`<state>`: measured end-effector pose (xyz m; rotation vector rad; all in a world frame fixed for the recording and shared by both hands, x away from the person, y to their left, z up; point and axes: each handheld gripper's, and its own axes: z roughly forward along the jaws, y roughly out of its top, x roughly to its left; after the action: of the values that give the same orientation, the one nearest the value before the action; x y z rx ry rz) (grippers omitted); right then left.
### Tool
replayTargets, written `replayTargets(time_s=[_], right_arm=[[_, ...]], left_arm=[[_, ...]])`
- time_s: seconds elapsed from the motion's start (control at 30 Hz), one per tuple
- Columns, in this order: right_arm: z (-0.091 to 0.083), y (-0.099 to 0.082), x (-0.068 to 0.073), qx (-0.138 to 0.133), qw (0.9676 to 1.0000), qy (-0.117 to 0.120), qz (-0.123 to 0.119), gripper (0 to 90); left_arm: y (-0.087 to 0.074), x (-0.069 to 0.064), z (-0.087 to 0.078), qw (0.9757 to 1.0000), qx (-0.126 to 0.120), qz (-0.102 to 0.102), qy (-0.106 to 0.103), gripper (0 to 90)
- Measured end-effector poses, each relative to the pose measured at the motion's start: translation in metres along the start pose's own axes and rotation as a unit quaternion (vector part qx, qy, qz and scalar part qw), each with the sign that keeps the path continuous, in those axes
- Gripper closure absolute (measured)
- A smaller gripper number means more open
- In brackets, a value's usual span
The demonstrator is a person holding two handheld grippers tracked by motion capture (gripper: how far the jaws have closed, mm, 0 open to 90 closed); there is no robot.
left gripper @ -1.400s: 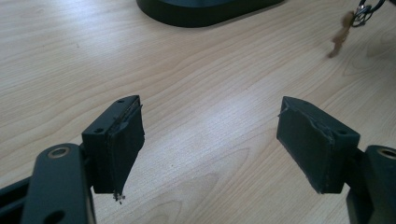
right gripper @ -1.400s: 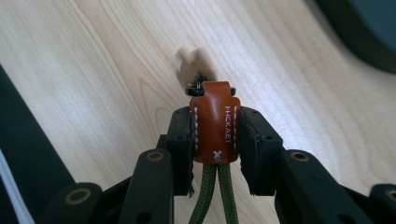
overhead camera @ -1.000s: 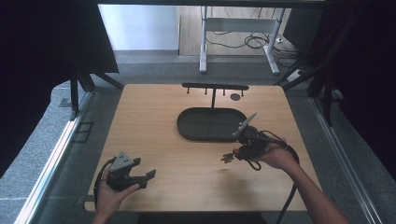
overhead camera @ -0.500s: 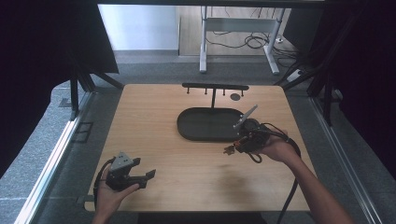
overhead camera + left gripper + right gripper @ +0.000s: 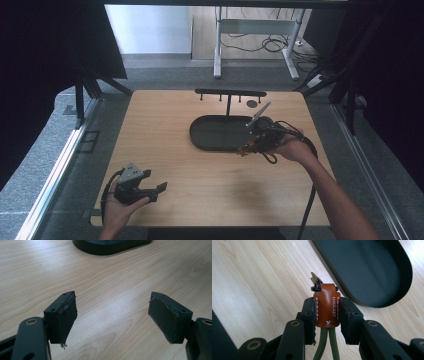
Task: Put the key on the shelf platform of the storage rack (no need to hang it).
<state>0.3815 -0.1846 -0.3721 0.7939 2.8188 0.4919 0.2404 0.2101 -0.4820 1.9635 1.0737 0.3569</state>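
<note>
My right gripper is shut on a brown leather key fob with white stitching, a green cord below it and a small key tip at its top. In the high view that gripper hovers at the right end of the black oval tray. The tray lies just beyond the fob in the right gripper view. My left gripper rests at the table's front left, open, with bare wood between its pads. The tray's edge lies far ahead of it.
A black rack with small pegs stands behind the tray, and a small dark disc lies beside it. A cable trails from the right gripper along the forearm. Bare light wood spreads between the two hands.
My right gripper has risen and shifted toward the tray's right end with the fob in its grip. The left gripper has stayed in place.
</note>
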Motion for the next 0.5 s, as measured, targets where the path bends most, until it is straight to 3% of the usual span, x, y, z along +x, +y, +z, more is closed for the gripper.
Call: replayTargets(time_s=[0.5], right_arm=[[0.012, 0.024, -0.022, -0.004, 1.0, -0.006, -0.005, 67.3]], left_arm=[[-0.001, 0.001, 0.002, 1.0, 0.003, -0.003, -0.004, 23.1]])
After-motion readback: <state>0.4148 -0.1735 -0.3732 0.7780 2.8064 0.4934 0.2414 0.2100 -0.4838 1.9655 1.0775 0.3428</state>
